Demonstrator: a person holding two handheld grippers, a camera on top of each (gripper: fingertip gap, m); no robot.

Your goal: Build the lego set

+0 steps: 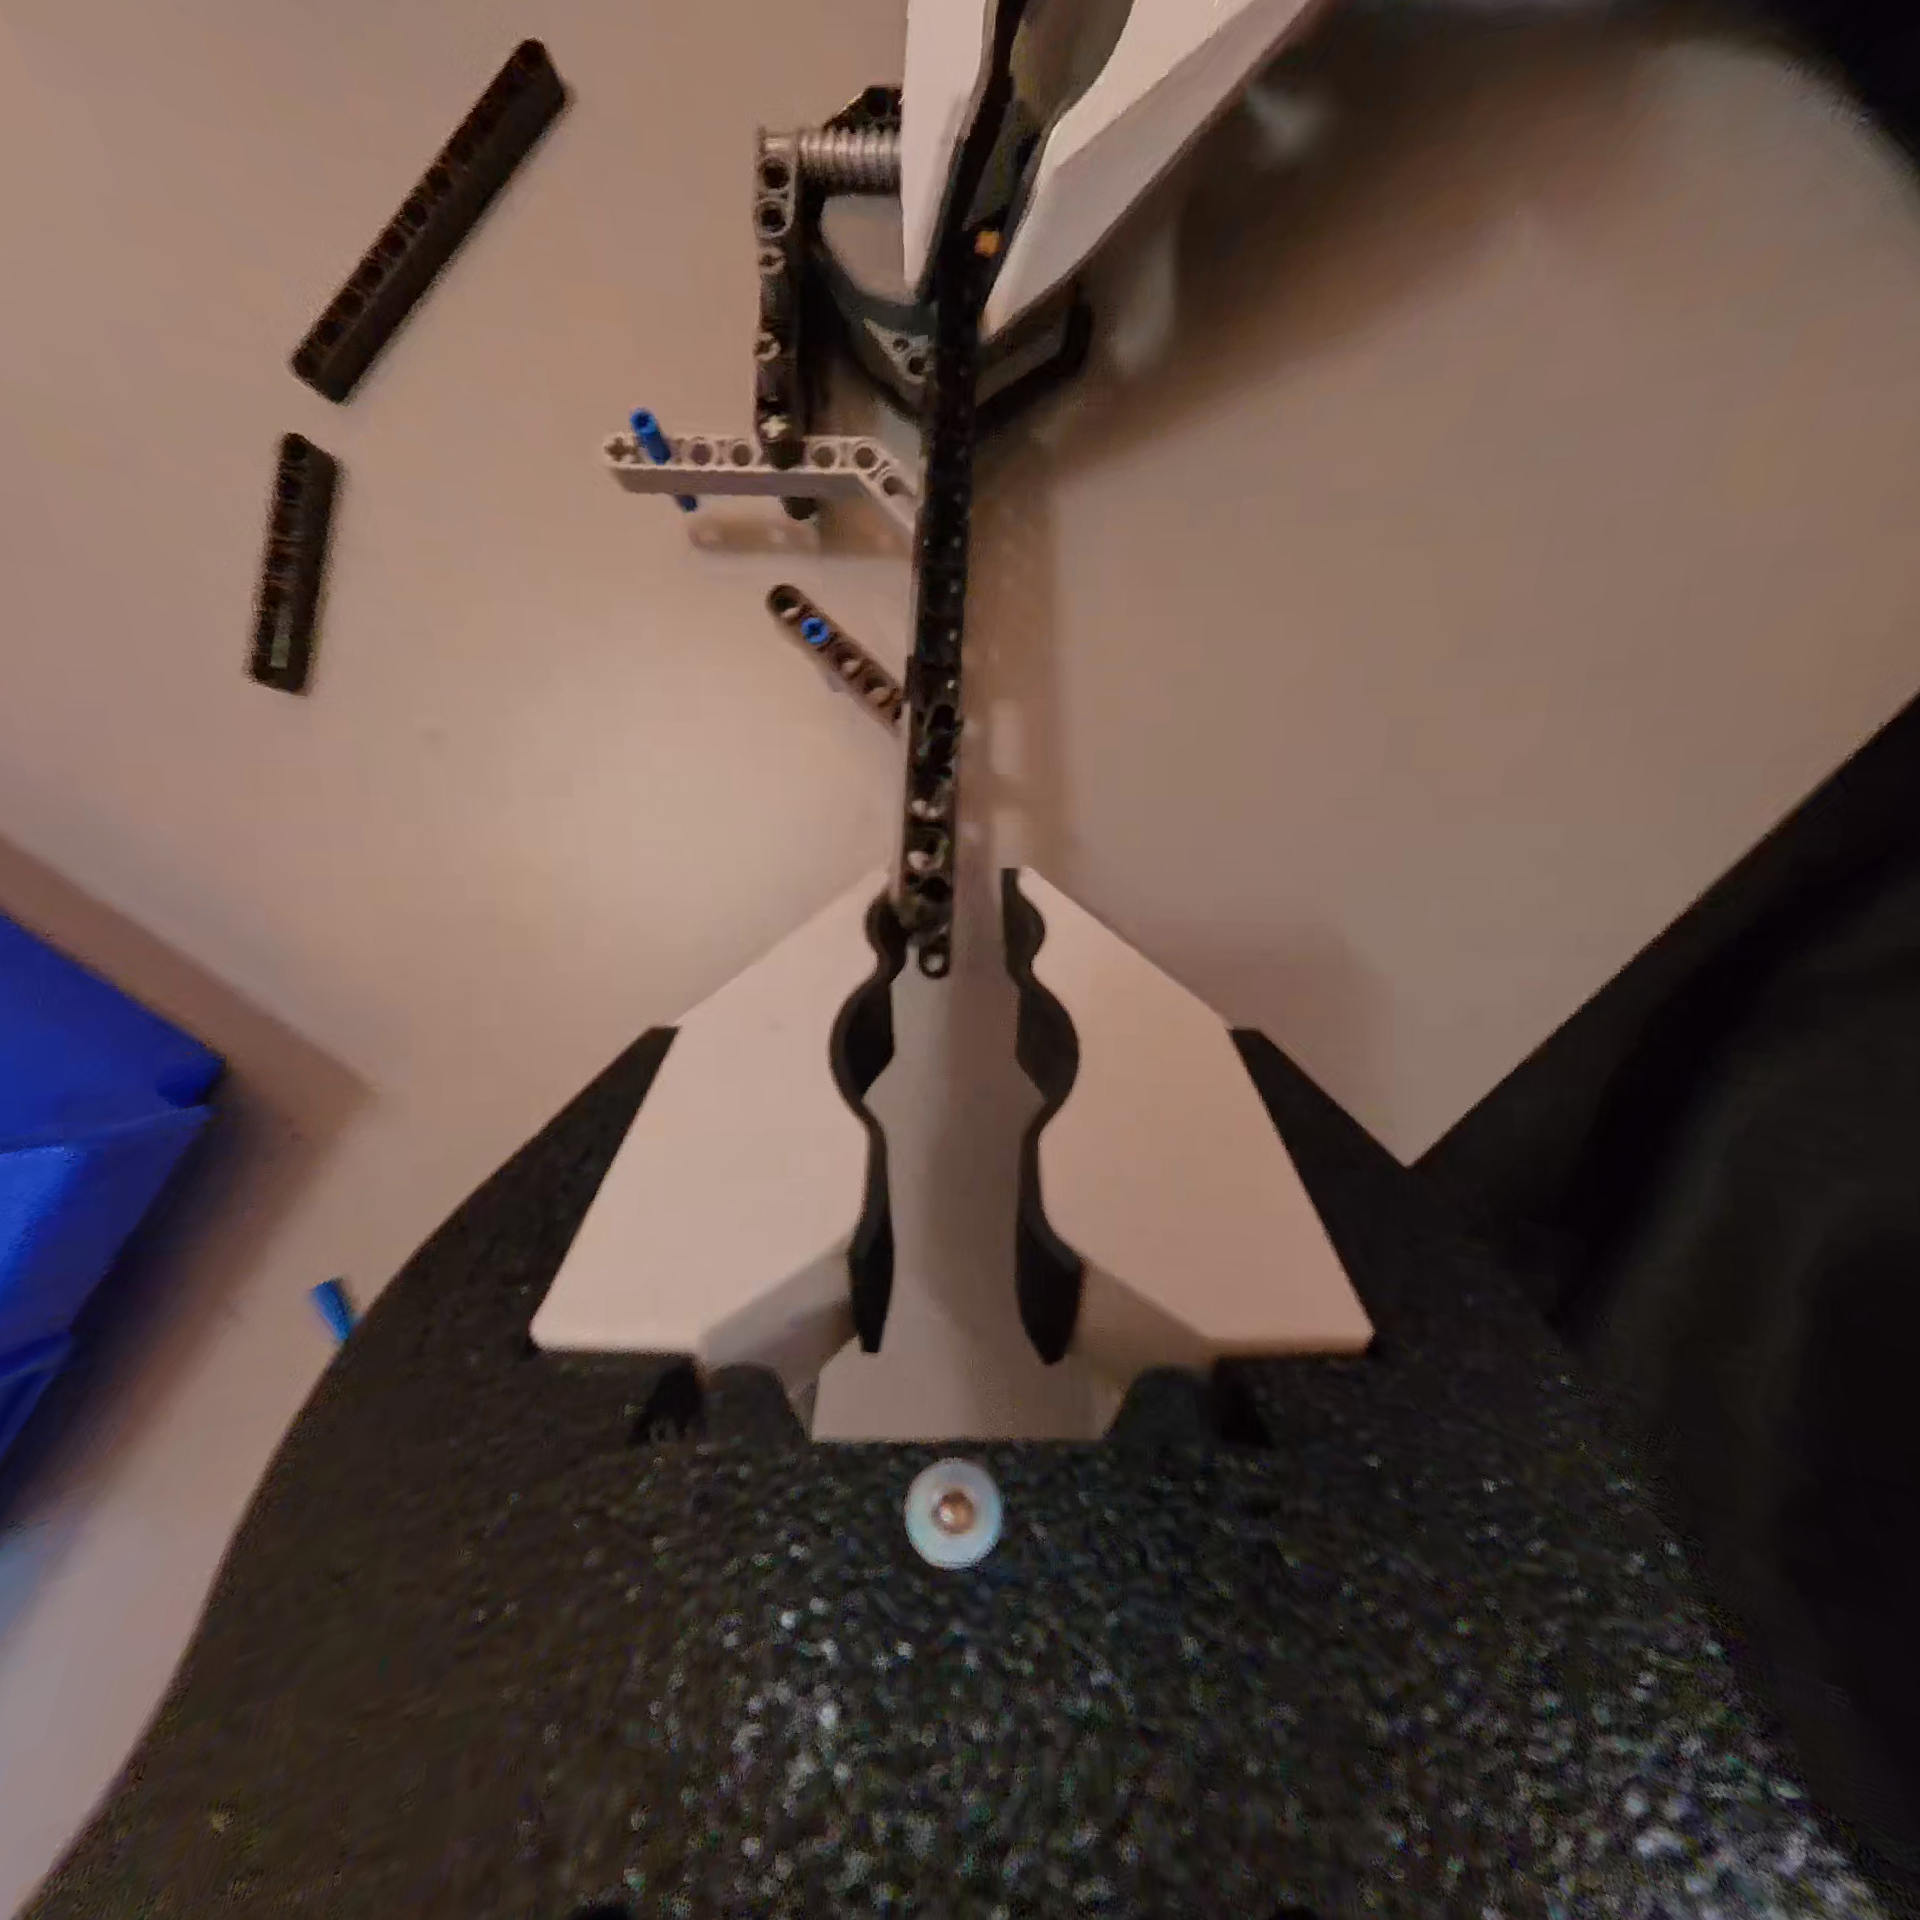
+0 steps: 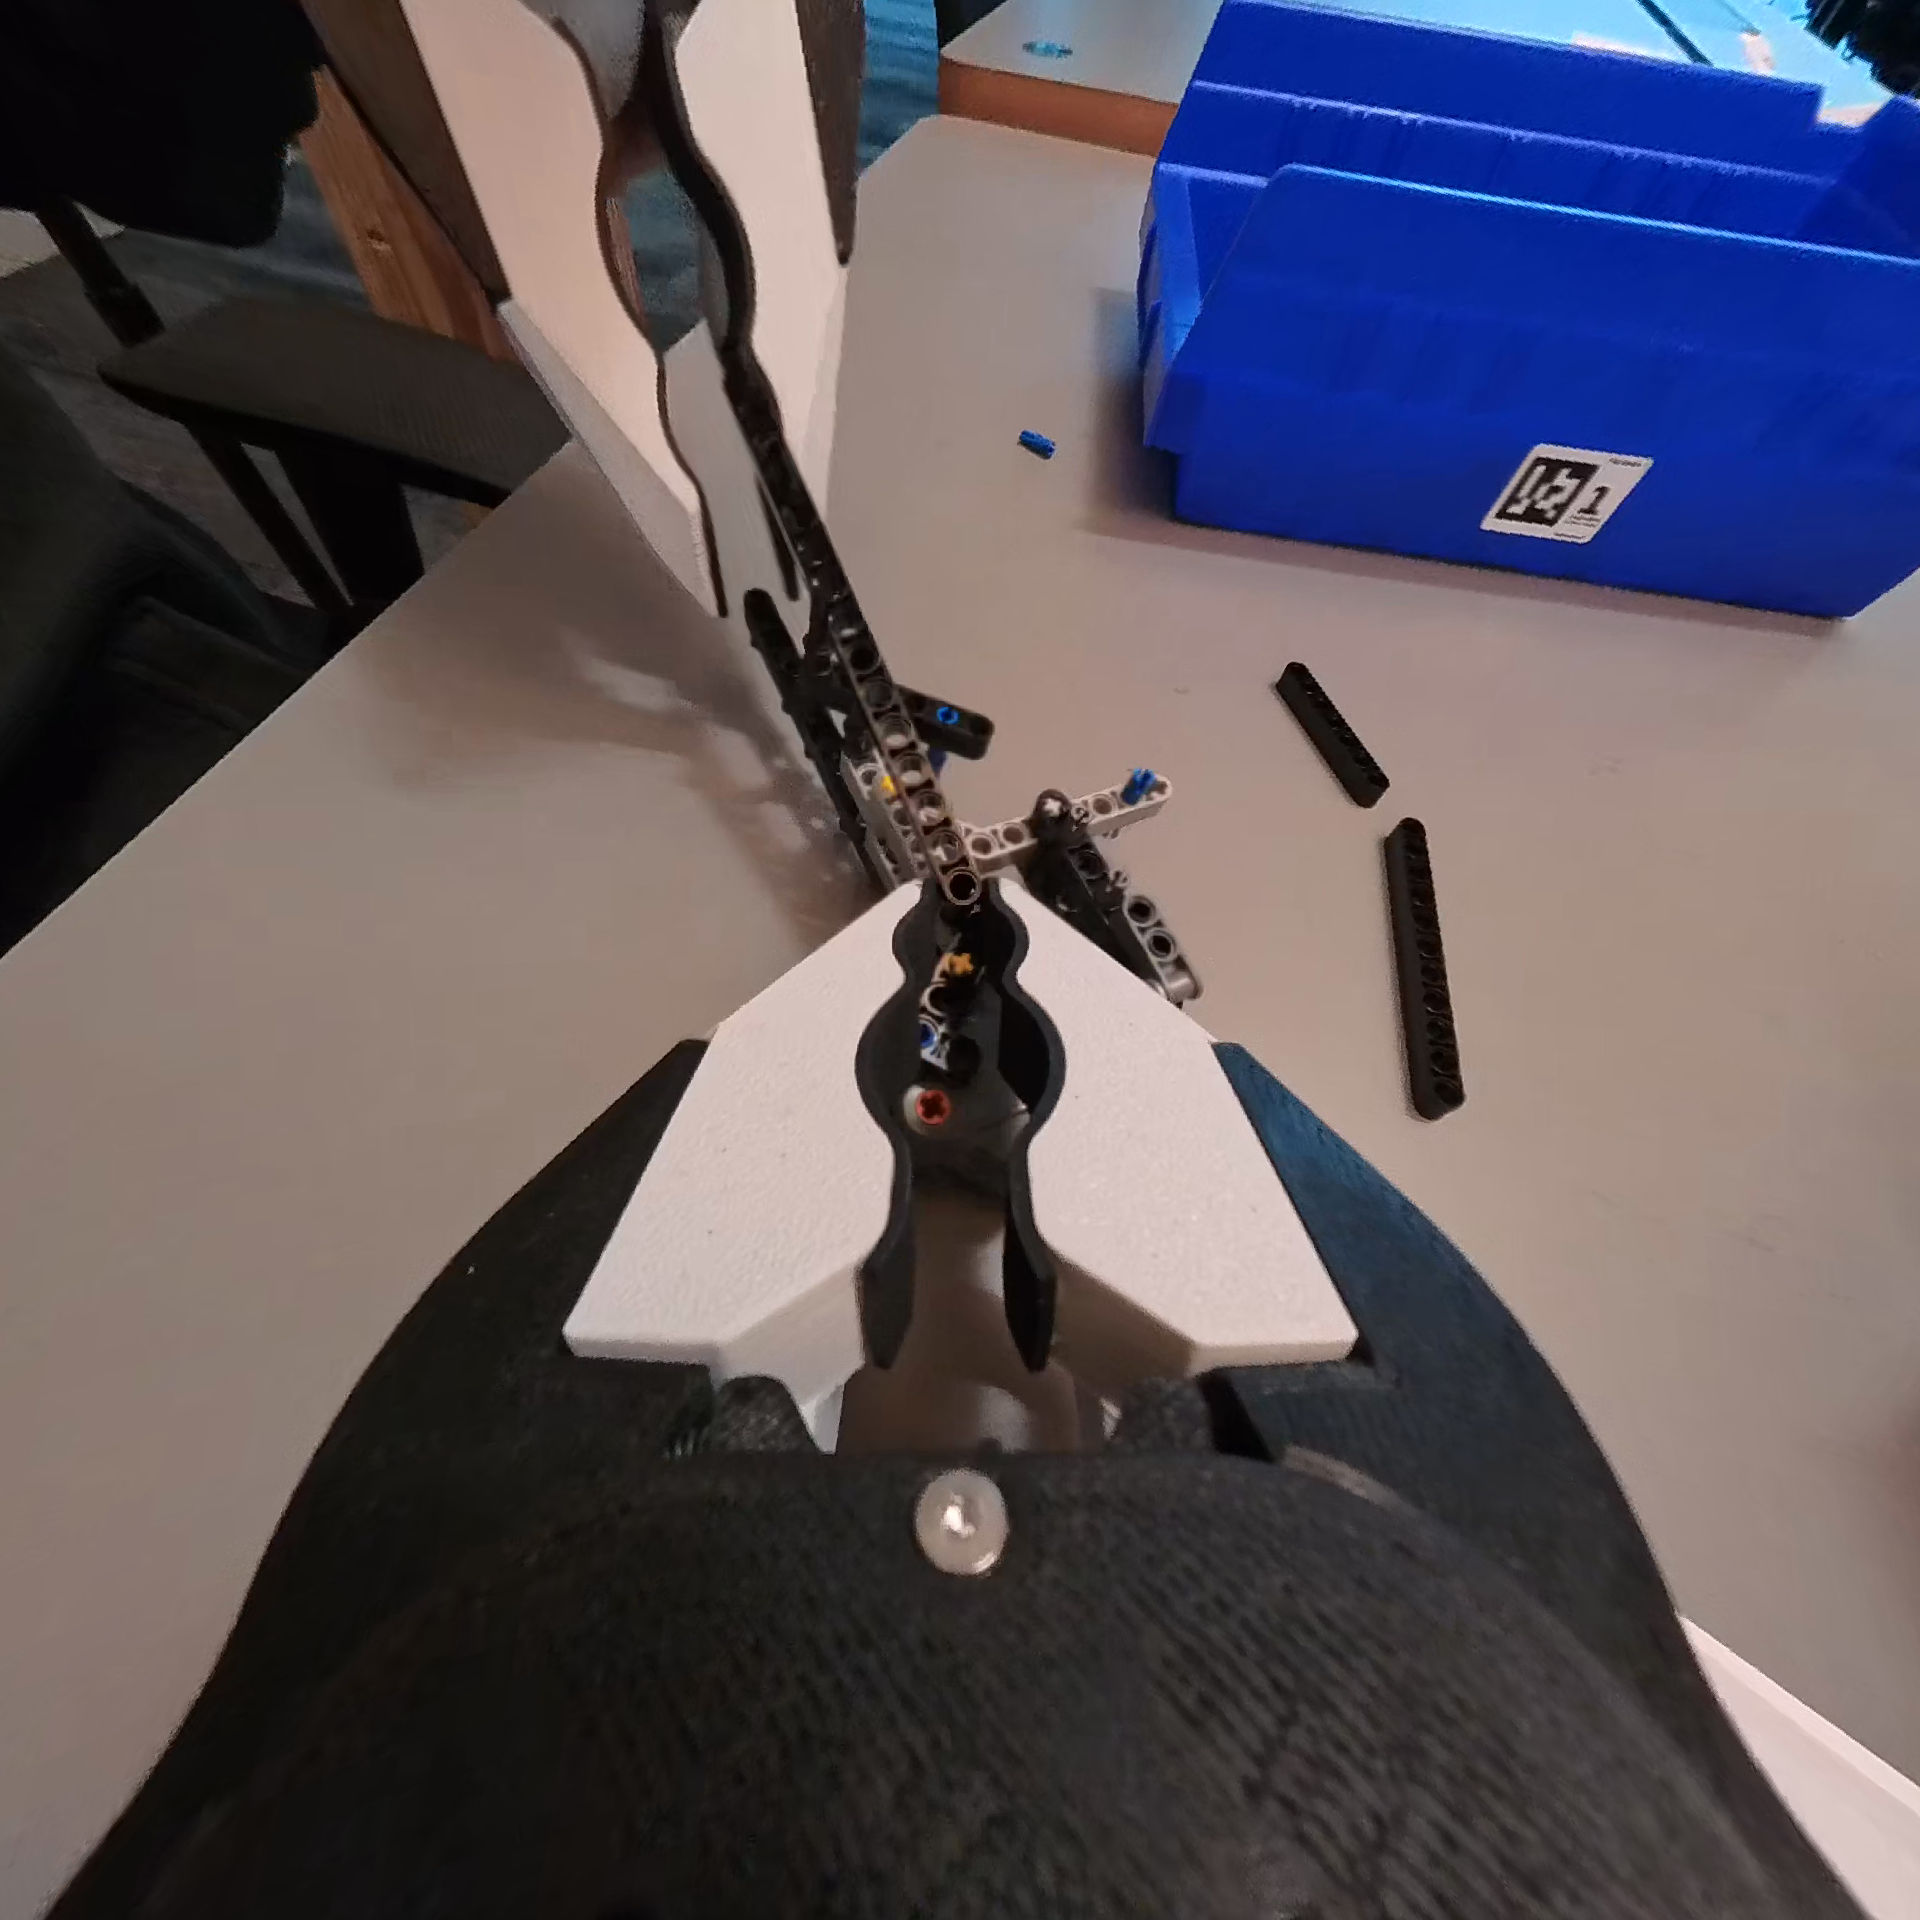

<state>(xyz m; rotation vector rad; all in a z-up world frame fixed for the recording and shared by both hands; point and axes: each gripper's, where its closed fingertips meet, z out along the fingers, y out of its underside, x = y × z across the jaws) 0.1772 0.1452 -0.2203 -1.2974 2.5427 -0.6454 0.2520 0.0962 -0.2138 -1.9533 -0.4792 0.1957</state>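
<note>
A long black holed beam (image 1: 940, 582) runs between my two grippers above the table. My right gripper (image 2: 961, 899) is shut on its one end, where coloured pins sit between the jaws; it shows at the top of the left wrist view (image 1: 966, 208). My left gripper (image 1: 951, 894) is open: the beam's other end rests against its left finger, with a gap to the right one. The beam (image 2: 821, 582) joins a partly built assembly with a grey angled beam (image 1: 748, 462) (image 2: 1081, 816), a blue pin and a grey spring (image 1: 847, 156).
Two loose black beams (image 1: 426, 223) (image 1: 294, 561) lie on the grey table, also seen in the right wrist view (image 2: 1332, 732) (image 2: 1423, 966). A blue bin (image 2: 1507, 312) (image 1: 83, 1143) stands nearby, with a loose blue pin (image 2: 1037, 442) beside it. The table edge (image 2: 260, 727) borders a dark chair. Tip to tip, the grippers are about 10 cm apart.
</note>
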